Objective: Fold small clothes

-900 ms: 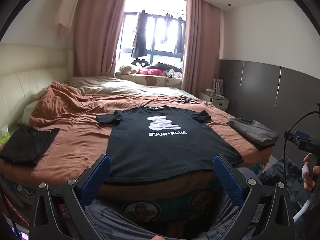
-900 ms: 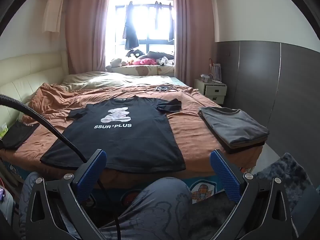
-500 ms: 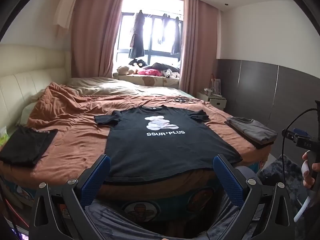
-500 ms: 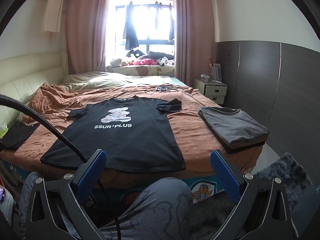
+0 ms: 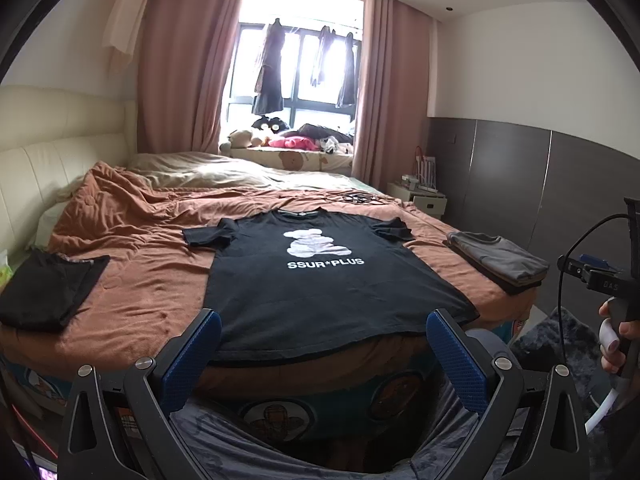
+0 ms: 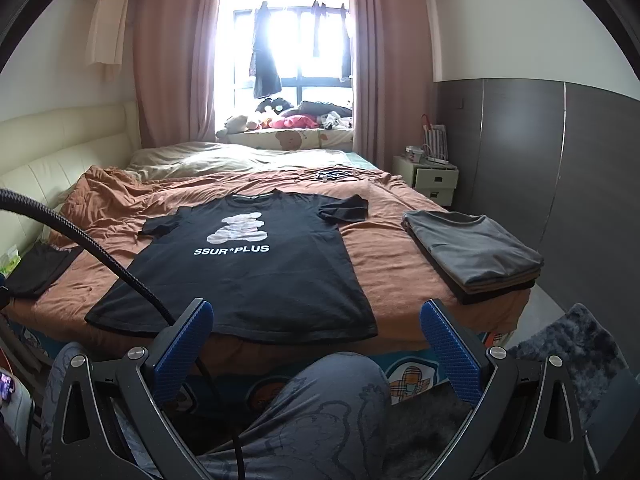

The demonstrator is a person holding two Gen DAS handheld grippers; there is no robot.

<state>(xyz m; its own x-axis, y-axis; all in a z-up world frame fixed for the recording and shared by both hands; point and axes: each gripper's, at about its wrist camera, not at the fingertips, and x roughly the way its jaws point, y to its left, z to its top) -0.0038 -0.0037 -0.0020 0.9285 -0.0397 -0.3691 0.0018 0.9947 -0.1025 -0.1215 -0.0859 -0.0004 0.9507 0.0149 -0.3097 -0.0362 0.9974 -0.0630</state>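
A black T-shirt point(image 5: 320, 280) with a white bear print and "SSUR*PLUS" lies spread flat, front up, on the brown bed cover point(image 5: 140, 280). It also shows in the right wrist view point(image 6: 256, 268). Its hem hangs at the bed's near edge. My left gripper point(image 5: 323, 344) is open and empty, held in front of the hem, off the bed. My right gripper point(image 6: 316, 336) is open and empty, in front of the bed's edge, to the right of the shirt's hem.
A stack of folded grey and dark clothes point(image 6: 472, 252) sits at the bed's right edge. A folded black garment point(image 5: 44, 292) lies at the left edge. My knee point(image 6: 320, 400) is below the right gripper. A cable point(image 6: 100, 260) crosses the left. A nightstand point(image 6: 428, 176) stands by the wall.
The left wrist view has shifted slightly, with the shirt sitting a little lower and left in frame. The right gripper has stayed still. Both stay open.
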